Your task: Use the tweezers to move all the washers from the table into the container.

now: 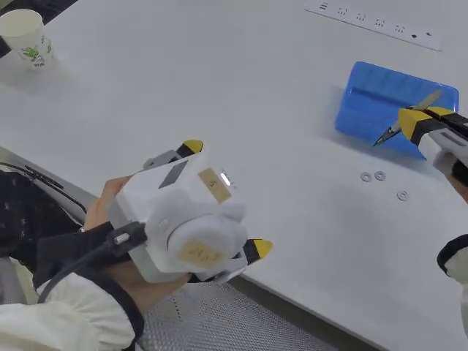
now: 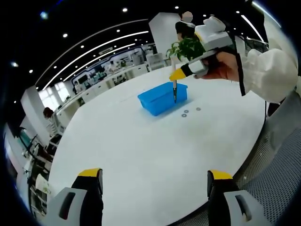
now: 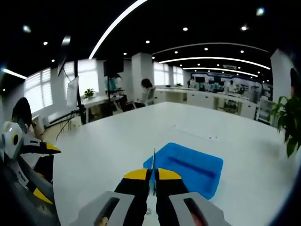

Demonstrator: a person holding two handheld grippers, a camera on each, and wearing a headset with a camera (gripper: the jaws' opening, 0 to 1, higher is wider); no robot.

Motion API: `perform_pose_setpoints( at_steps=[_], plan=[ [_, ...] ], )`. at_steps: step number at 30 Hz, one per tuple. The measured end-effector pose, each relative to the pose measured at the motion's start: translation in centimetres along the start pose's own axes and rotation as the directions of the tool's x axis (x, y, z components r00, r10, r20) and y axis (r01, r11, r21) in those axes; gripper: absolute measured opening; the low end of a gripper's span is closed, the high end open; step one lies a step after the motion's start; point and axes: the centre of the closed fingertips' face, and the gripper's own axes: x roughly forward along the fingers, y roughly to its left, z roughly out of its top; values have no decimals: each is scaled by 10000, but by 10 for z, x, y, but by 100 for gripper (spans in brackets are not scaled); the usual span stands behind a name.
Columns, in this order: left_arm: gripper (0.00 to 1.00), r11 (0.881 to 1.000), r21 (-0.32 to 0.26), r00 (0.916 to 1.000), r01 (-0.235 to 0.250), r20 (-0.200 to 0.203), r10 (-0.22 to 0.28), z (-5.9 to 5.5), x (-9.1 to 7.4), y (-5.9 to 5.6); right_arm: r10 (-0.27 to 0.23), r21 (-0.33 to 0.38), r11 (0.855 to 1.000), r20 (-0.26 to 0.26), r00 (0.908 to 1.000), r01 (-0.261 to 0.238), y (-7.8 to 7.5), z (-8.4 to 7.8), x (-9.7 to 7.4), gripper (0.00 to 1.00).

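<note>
White desk (image 1: 219, 95) in an open-plan office. Right tongs (image 1: 425, 114) clenched on the tweezers (image 1: 387, 134), whose tips hang at the near edge of the blue container (image 1: 380, 99). Three washers (image 1: 379, 175) lie on the desk just beside it. Left tongs (image 2: 154, 174) released (well apart from the work). Risk: a skewed or weak pinch may flick a thin washer away or drop it short of the container.

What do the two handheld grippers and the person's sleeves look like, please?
The left gripper has a white boxy housing, yellowish labels, a black cable and yellow-tipped jaws. The right gripper is white with black, yellow-tipped jaws. The left sleeve is white, dark-cuffed; the right sleeve white.
</note>
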Motion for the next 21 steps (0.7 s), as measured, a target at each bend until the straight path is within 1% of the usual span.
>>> perform_pose_setpoints(
  at_steps=[3,6,9,14,20,21],
  plan=[
    [94,10000,-26,10000,-33,-13,33,0,0,1,54,-27,10000,-359,9993,-55,2,-12,-1,1],
    [94,10000,-8,10000,-25,-48,25,-1,0,0,136,87,9999,-365,9992,-133,4,-15,-2,2],
    [94,10000,0,10000,-12,-64,12,-1,0,0,221,198,9996,-502,9985,-211,6,-21,-1,2],
    [94,10000,7,9999,-18,-134,18,-2,0,0,201,144,9997,-747,9970,-191,6,-29,1,2],
    [93,10000,17,9999,-29,-165,29,-2,1,0,156,152,9998,-843,9963,-144,2,-36,1,2],
    [93,10000,6,9999,-25,-165,26,-2,1,0,104,237,9997,-603,9981,-89,1,-34,1,2]
  ],
)
